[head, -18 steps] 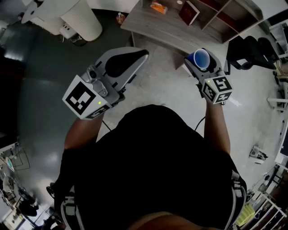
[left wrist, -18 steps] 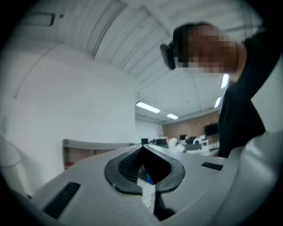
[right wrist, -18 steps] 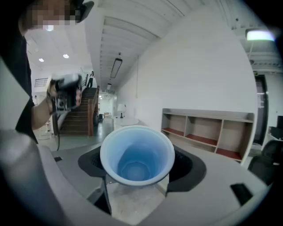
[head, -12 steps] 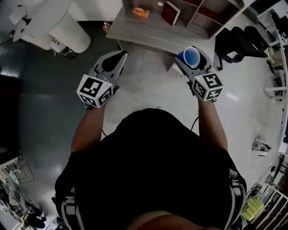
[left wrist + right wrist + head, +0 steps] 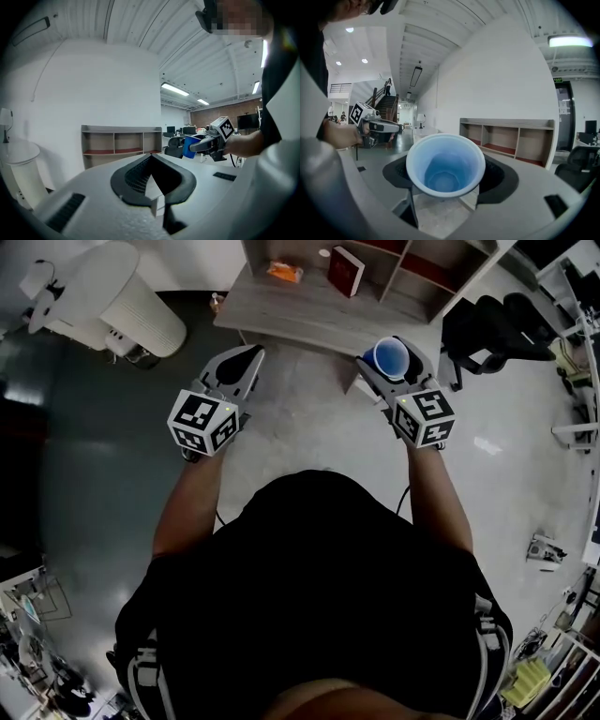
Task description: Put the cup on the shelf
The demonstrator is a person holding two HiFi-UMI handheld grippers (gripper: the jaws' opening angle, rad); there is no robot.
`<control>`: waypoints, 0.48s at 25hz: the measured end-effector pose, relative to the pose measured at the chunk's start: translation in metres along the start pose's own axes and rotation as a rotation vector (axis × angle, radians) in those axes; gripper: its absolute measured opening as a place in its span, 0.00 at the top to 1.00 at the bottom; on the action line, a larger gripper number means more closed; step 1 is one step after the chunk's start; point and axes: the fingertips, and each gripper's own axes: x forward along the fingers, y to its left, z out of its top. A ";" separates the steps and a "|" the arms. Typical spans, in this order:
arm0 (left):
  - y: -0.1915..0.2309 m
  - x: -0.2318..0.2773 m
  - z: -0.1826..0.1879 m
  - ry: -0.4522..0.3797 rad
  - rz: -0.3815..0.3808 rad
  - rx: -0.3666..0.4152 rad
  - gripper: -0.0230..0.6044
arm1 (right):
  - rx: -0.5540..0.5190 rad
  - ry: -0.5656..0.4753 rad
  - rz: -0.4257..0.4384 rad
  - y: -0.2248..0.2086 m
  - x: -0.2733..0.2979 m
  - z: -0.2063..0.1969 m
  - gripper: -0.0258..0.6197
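Ahead, shelf (image 5: 309, 315) edge lay close, floor (image 5: 300, 418) open between | my right gripper (image 5: 392, 345) clamped blue cup (image 5: 390, 360), mouth tilted up toward me | left gripper (image 5: 246, 352) clenched empty

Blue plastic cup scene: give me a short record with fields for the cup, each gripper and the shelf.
cup: blue plastic cup, mouth up, looks empty inside
right gripper: shut on the cup
left gripper: shut, holding nothing
shelf: grey wooden shelf unit, ahead of both grippers
on shelf: red book, small orange object
status: cup not yet on the shelf
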 end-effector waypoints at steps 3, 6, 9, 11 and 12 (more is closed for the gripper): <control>-0.006 0.008 -0.001 0.008 0.011 0.001 0.93 | 0.004 0.005 0.012 -0.009 -0.002 -0.004 0.40; -0.007 0.013 -0.002 0.015 0.022 -0.002 0.93 | 0.007 0.004 0.026 -0.015 -0.002 -0.004 0.40; -0.007 0.020 -0.004 0.024 0.041 0.004 0.93 | -0.008 -0.002 0.043 -0.021 -0.001 -0.004 0.40; -0.008 0.026 -0.006 0.028 0.053 0.006 0.93 | -0.008 -0.007 0.055 -0.026 -0.002 -0.005 0.40; -0.009 0.028 -0.006 0.030 0.058 0.007 0.93 | -0.005 -0.009 0.060 -0.028 -0.003 -0.005 0.40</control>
